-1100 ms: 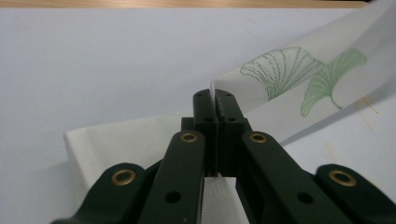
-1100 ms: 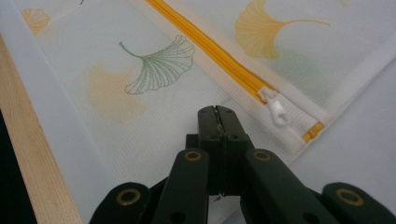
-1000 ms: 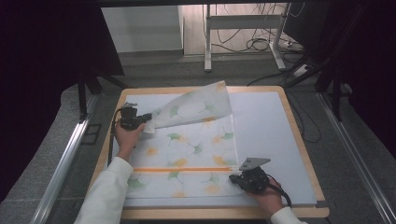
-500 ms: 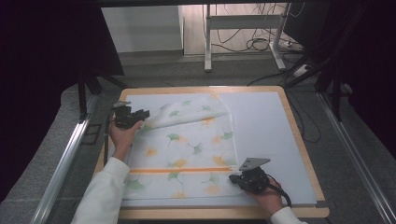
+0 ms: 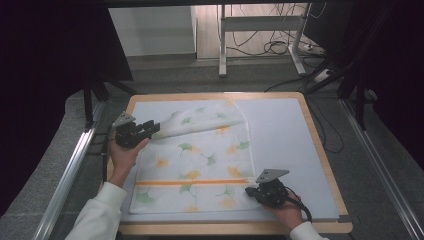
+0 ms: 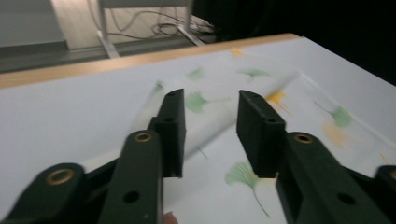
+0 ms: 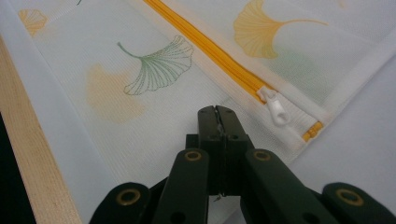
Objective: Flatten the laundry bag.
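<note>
A white mesh bag [image 5: 200,165] printed with green and orange leaves lies flat on the white mat [image 5: 285,135]. Its far part [image 5: 205,120] is folded over toward the near side, and an orange zipper [image 5: 190,182] runs across the near end. My left gripper [image 5: 154,127] hovers at the fold's left end. Its jaws [image 6: 210,116] stand apart after just closing a little, with nothing pinched between them and the fabric lying beyond. My right gripper [image 5: 248,191] is shut, and its tips [image 7: 217,112] rest on the bag's near right corner beside the white zipper pull [image 7: 276,108].
The mat sits on a board with a wooden rim [image 5: 320,150]. Bare mat stretches to the right of the bag. Metal rails [image 5: 70,170] run along both sides of the table. Desk legs and cables [image 5: 270,47] stand on the floor beyond the far edge.
The left gripper let go of the lifted flap, which dropped flat onto the bag. Its jaws went from shut to apart, and the hand drew back slightly to the left. The right gripper stayed put.
</note>
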